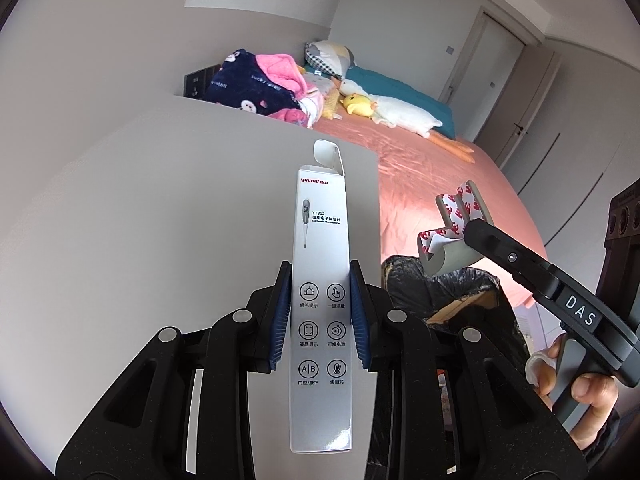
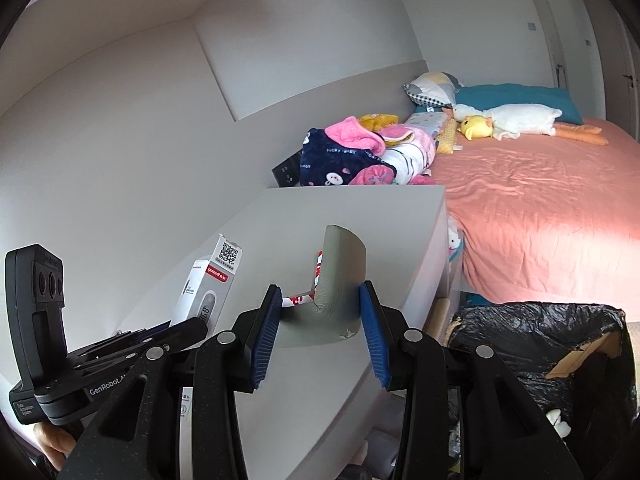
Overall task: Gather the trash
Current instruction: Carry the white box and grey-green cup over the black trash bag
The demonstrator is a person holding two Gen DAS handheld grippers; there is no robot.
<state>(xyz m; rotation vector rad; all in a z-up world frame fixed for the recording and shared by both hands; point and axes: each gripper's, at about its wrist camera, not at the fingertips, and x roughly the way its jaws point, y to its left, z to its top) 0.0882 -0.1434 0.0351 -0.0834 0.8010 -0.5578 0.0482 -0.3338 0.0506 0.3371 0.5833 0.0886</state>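
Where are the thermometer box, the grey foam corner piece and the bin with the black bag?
thermometer box (image 1: 320,280), left wrist view, on its printed front face.
grey foam corner piece (image 2: 340,280), right wrist view, on its grey outer side.
bin (image 2: 560,328), right wrist view, on its black liner.

Black hand-held gripper (image 1: 320,316), ribbed blue pads (image 1: 280,320).

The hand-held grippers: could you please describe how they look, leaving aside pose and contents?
The left hand-held gripper and right hand-held gripper have matte black linkage arms with silver pivot pins and ribbed blue pads. The right body reads "DAS"; the left reads "GenRobot.AI". A bare hand grips the right gripper's grey handle. No cables show.
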